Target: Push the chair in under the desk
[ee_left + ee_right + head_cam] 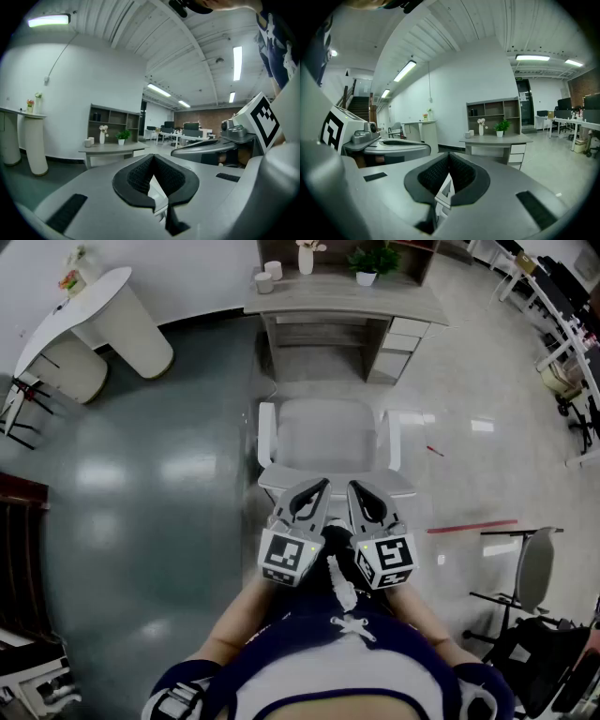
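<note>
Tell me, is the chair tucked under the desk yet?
No, it's out. The white chair stands clear of the desk, with bare floor showing between them.

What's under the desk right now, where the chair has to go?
Under the desk: an open knee space beside a drawer unit, with nothing seen standing in it. The desktop covers its back part. The chair stands in front, outside it.

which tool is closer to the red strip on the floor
Right. The right tool hangs over the near edge of the chair, with the red strip on the floor to its right; the left tool is beside it, on the side away from the strip.
</note>
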A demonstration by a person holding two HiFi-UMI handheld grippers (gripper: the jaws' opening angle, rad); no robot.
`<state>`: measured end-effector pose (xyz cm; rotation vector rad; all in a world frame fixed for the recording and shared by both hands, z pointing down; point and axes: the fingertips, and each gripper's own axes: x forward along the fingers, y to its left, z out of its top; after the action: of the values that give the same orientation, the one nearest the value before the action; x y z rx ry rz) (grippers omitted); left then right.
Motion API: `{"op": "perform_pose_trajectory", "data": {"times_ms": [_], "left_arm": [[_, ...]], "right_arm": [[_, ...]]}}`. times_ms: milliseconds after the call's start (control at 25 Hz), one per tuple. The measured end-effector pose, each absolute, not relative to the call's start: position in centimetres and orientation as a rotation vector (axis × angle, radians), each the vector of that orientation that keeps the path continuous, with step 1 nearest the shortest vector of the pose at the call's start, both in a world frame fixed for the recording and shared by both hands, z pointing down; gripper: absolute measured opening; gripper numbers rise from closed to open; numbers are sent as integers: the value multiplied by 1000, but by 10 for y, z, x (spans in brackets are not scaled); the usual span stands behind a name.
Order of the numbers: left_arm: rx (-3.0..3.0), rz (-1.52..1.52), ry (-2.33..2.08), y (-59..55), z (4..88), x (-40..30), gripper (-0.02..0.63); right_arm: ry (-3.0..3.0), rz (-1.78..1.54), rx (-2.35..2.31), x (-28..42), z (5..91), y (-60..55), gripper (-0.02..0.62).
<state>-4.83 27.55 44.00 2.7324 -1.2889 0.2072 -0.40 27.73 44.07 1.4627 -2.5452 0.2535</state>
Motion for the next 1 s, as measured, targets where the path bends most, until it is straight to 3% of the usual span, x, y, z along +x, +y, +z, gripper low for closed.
{"op": "perform_pose_trajectory", "data": {"times_ms": [1000], "left_arm": [[2825,547,-1140,264,481,-51,12]], "right_arm": [[-2335,-104,1111,4,503,268,12]]}}
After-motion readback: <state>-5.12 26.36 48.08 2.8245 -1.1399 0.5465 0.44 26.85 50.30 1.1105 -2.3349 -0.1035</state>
